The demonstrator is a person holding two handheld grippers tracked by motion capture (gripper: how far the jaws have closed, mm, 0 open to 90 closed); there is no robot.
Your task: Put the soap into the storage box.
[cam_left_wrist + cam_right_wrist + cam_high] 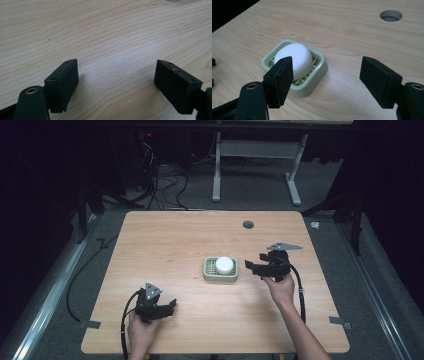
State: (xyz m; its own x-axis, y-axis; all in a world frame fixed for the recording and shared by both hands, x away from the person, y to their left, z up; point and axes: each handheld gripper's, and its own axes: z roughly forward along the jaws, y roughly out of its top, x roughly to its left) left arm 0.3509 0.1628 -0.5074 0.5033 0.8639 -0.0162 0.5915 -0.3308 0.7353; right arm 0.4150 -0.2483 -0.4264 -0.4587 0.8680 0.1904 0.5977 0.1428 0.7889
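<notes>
Both tongs stand spread and empty over the pale wooden table [165, 235]: the left gripper [170, 308] low at about seven o'clock, the right gripper [254, 265] at three o'clock, just beside the pale green slatted plastic soap dish [208, 273] near the middle. One dish holds one white rounded soap bar [224, 264], and one round cable hole [248, 224] sits toward twelve o'clock. I judge the bar light, firm and slippery, best pinched across its curved flanks, or lifted by the dish's stiff rim.
</notes>
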